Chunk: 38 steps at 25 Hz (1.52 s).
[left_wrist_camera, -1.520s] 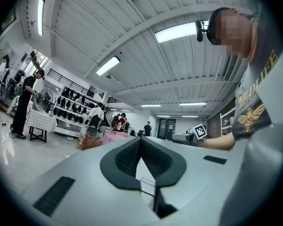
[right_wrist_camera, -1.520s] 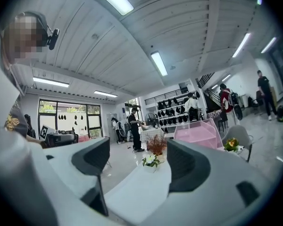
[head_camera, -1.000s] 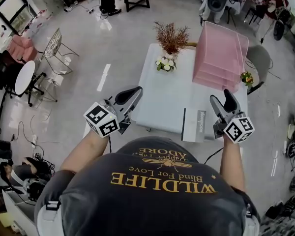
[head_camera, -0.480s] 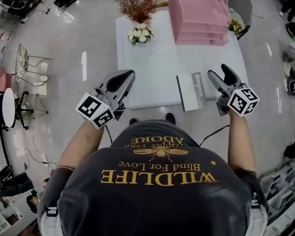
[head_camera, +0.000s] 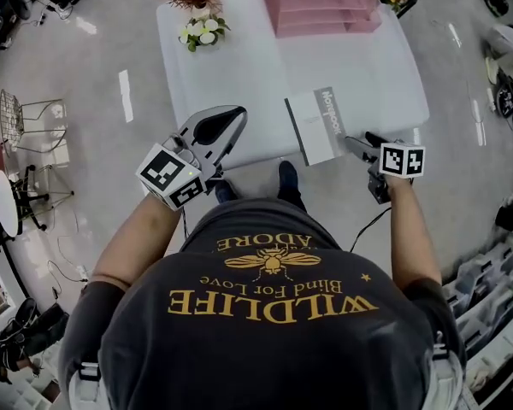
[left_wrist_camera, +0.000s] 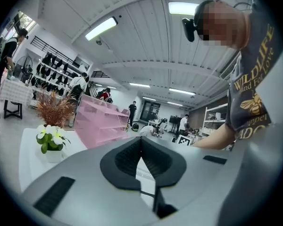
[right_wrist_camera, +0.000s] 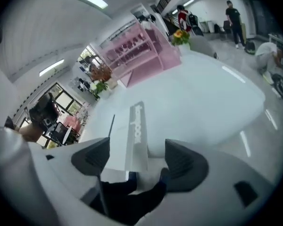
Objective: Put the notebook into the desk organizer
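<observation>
Barely started: notebook (head_camera: 318, 126) lies at the desk (head_camera: 239, 75) near edge, right gripper (head_camera: 356, 142) spread wide around its end, probably not touching yet. Left gripper (head_camera: 227, 123) clenched, empty. Pink desk organizer (head_camera: 321, 7) sits far off.

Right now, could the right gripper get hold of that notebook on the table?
Probably yes. The right gripper sits at the table's near edge with its fingers apart, and the notebook's near end lies just ahead between them. Nothing stands in the way.

The shirt (head_camera: 274, 289) is showing "ADORE", "Blind For Love" and "WILDLIFE". The notebook (head_camera: 316, 126) is bearing an unreadable word.
</observation>
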{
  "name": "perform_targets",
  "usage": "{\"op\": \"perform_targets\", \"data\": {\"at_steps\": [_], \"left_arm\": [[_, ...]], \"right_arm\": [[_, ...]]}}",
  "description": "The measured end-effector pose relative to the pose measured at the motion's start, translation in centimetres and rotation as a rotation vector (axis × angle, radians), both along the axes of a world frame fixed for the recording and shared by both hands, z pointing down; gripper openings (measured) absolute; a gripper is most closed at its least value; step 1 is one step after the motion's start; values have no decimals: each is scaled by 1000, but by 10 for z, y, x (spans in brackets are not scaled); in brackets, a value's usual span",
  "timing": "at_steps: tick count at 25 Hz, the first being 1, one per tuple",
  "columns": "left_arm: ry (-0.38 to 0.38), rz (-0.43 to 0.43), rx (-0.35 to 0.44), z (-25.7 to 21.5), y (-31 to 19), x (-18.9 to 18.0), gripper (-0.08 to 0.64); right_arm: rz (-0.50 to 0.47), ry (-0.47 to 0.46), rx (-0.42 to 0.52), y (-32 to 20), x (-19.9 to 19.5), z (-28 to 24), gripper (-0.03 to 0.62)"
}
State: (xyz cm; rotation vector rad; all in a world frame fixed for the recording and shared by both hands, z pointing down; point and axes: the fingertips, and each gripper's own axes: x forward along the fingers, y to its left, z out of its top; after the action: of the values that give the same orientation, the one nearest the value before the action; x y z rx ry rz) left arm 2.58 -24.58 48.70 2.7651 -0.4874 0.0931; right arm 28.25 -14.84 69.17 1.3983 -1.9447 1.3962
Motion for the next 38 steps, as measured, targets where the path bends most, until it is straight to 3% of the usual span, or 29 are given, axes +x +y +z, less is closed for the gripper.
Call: {"op": "perform_targets", "data": {"at_steps": [3,6,13,19,23,29,38], "left_arm": [[-14,18,-15,8,4,8,0],[-25,16,-33,14,5,9,0],[-31,0,-57,21,4,4,0],[-22,3,-59,21,3,1,0],[-9,-2,-59,16,2,-1,0],[20,-6,-26,-1,-2,-6,0],[60,-55,48,-47,-29,-18,0]], "right_arm": [[-3,-67,-124,12,-11,33,365],[37,-132,-188,11,-17,53,364],[27,-112,-317,14,-24,74,327],[43,-157,-340,16,-34,66,160],[47,-216,-301,15,-39,41,11],[21,-291,-150,2,-49,-18,8],[-47,-291,151,-70,-36,-154,8]]}}
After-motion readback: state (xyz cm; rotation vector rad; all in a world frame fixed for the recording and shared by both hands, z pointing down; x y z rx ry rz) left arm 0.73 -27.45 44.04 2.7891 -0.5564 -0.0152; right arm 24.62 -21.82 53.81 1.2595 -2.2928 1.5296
